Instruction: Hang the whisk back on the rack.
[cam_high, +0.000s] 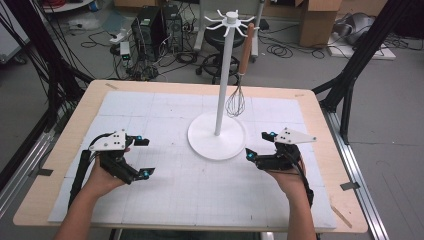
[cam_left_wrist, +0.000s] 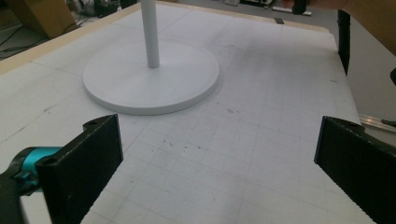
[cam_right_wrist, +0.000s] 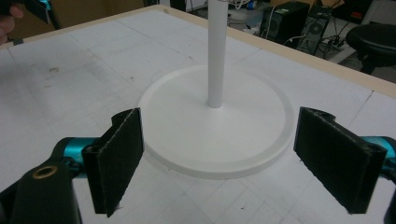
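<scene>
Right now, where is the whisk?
In the high view, the whisk hangs by its wooden handle from a hook at the top of the white stand, on the pole's right, its wire head above the far right of the round base.

White stand (cam_high: 217, 135) w/ brown-handled whisk (cam_high: 239, 90) sitting on pale gridded mat (cam_high: 165, 195); tan table (cam_high: 95, 95) edge showing; black tongs w/ teal bits.

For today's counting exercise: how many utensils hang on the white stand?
1: a wooden-handled whisk hangs from a hook on the right side of the stand, above its base.
</scene>
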